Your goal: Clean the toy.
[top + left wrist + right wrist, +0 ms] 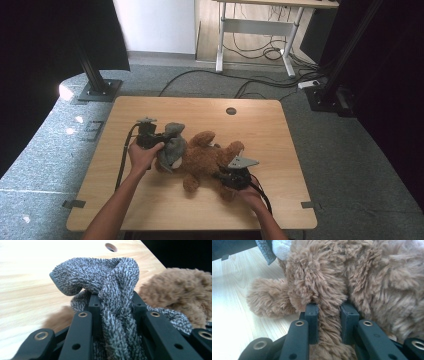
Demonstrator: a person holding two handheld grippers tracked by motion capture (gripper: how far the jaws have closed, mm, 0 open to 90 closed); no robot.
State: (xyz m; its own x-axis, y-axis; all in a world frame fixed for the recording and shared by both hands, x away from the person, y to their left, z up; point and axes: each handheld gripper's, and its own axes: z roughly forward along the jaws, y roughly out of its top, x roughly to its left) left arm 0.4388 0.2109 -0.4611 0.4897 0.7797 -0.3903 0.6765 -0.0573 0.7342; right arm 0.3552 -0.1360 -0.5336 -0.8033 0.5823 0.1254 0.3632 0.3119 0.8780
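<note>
A brown plush teddy bear lies on its back in the middle of the wooden table. A grey knitted cloth covers its head end at the left. My left gripper is shut on a bunched fold of that grey cloth, which rises between its jaws beside the bear's brown fur. My right gripper is shut on a fold of the bear's fur at its lower body. The bear's limb rests on the tabletop to the left in the right gripper view.
A round cable hole sits near the table's far edge. Black stands flank the table on the carpet, and cables run across the floor behind. A white-legged desk stands farther back.
</note>
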